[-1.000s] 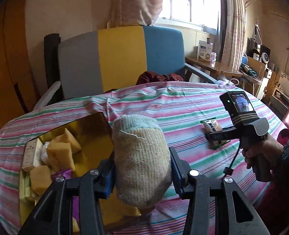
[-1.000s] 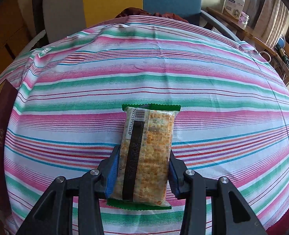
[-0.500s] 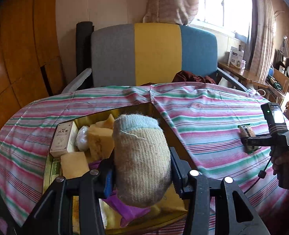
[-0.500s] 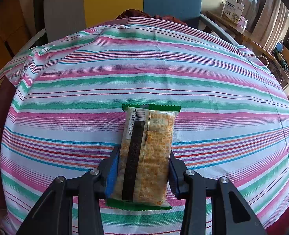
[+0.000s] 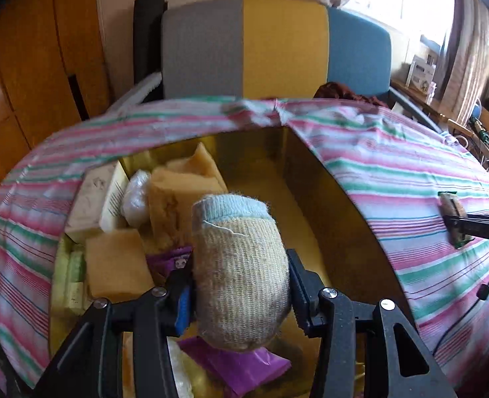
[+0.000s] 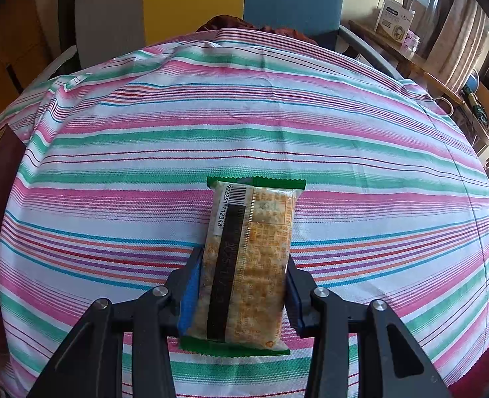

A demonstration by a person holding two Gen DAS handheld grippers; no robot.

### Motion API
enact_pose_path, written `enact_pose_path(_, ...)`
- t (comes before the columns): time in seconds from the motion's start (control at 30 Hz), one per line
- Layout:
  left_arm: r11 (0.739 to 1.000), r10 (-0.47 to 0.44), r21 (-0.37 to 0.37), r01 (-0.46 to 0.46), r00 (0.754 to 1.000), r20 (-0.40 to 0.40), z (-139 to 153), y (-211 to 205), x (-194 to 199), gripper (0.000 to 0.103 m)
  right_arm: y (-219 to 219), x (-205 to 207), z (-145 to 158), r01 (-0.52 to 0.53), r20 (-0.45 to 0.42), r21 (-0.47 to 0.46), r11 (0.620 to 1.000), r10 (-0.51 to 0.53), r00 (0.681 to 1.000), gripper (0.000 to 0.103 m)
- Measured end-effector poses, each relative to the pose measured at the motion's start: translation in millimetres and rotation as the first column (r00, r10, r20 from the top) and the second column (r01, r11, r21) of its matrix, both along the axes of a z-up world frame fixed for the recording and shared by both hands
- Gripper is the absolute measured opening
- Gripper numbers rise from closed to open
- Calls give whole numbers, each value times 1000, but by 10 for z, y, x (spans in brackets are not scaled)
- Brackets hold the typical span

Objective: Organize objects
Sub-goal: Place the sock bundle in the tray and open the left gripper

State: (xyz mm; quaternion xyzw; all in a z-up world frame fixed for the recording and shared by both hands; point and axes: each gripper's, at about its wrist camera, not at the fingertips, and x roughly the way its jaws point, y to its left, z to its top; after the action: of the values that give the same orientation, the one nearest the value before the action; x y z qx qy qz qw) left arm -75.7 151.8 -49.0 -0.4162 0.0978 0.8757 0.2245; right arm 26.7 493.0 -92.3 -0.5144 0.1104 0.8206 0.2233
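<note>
- Scrubber mitt (image 5: 241,285), woven tan with a pale blue cuff, sat clamped in my left claw (image 5: 239,293), pads pressing both its sides, low in the middle of the frame.
- Behind it lay the gold box (image 5: 311,179), open, with yellow sponges (image 5: 115,268), a white carton (image 5: 92,199) and a purple packet (image 5: 241,369) inside.
- My right claw (image 6: 241,293) gripped a cracker packet (image 6: 247,265), green-edged, barcode side up, at lower centre of its frame.
- The packet lay over the striped cloth (image 6: 244,116) covering the bench.
- A grey, yellow and blue chair (image 5: 277,46) stood at the top of the frame.
</note>
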Motion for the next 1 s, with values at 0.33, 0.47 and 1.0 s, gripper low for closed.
enact_pose_path(0.33,998,39,-43,-37,998,49,-204,-8,-88,56,-8,-21,8,-10,15,13,1000,10,1000,44)
enact_pose_path(0.47,998,57,-27,-57,998,5,-120,-54,5,65,-20,-35,10,-10,22,22,1000,10,1000,44)
enact_pose_path(1.0,992,126,24,-125,989,-72,167,-532,280,69,-651,-153,77,-140,94,110,984,130,987,42)
